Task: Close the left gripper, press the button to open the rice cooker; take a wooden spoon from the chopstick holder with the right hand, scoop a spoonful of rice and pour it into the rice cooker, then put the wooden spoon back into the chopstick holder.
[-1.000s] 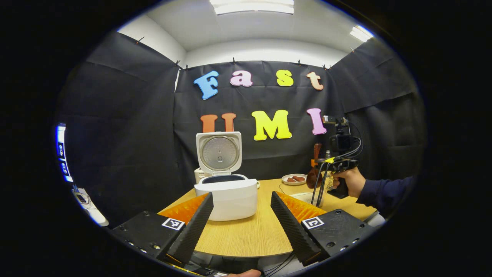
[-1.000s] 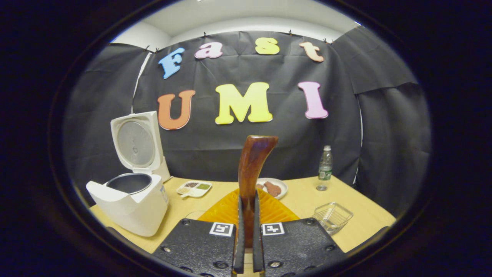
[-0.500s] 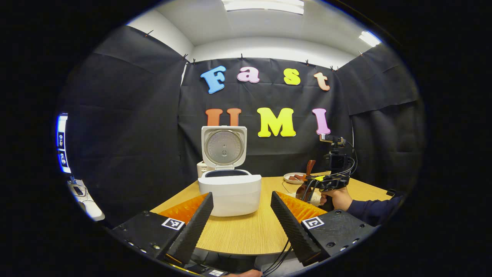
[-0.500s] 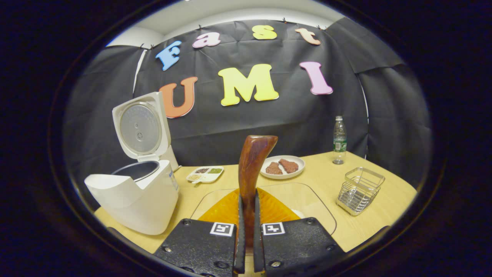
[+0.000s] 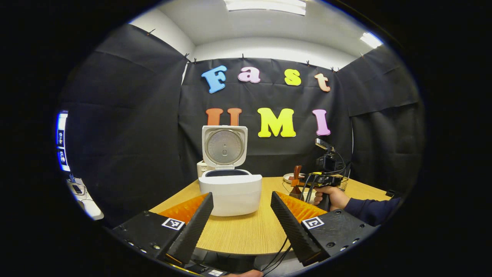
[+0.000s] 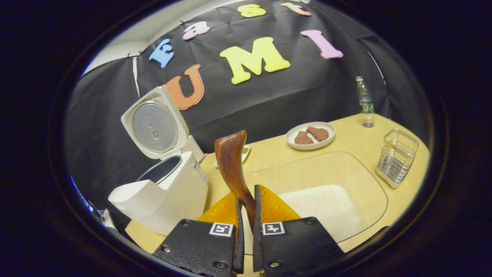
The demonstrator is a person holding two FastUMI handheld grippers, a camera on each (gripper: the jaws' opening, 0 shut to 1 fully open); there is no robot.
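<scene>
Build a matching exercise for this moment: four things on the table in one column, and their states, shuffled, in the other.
Things
1. rice cooker
2. wooden spoon
3. chopstick holder
4. white plate

States
A. gripped between the right gripper's fingers
B. lid standing open
C. holds two brown pieces
D. wire basket, standing near the table's right edge in the right gripper view

Pairs: 1-B, 2-A, 3-D, 4-C
</scene>
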